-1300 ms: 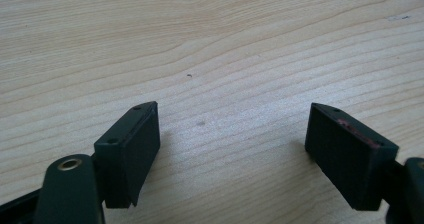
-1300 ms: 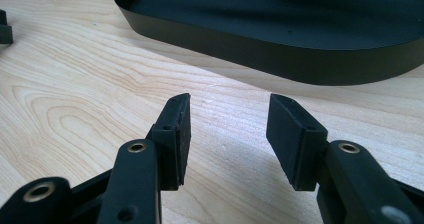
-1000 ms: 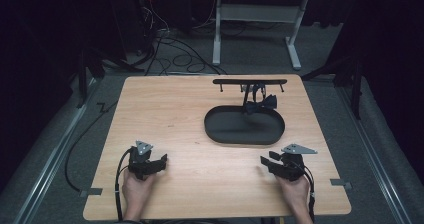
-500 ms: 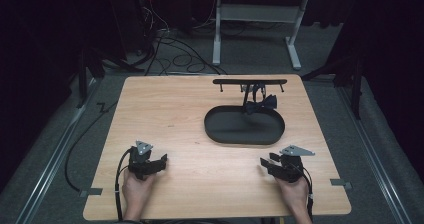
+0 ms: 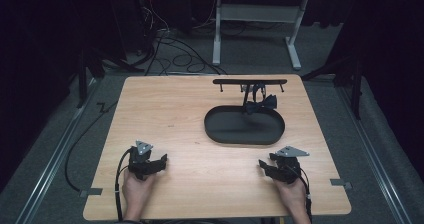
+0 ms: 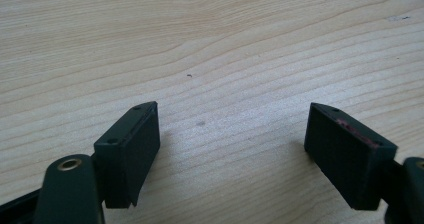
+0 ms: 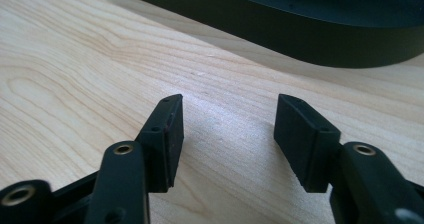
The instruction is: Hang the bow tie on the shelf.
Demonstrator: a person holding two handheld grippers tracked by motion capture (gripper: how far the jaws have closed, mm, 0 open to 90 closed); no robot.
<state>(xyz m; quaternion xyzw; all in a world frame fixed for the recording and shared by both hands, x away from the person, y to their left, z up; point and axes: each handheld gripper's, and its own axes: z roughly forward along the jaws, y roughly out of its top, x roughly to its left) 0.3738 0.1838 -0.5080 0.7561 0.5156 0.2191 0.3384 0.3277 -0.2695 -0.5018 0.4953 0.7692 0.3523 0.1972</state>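
Note:
On the near left of the wooden table, a hand holds my left gripper. Its own view shows the left gripper open wide over bare wood, nothing between the jaws. My right gripper rests at the near right, held by the other hand. In its own view the right gripper is open with nothing between the jaws, which have just been opening. A black oval tray lies ahead of it, and the tray's dark wall crosses the top of the right gripper view.
A low black rail stand sits behind the tray, with a small black bow-shaped item hanging from it over the tray's far rim. Cables trail from both grippers off the near edge. Dark floor with cords and a white frame lies beyond the table.

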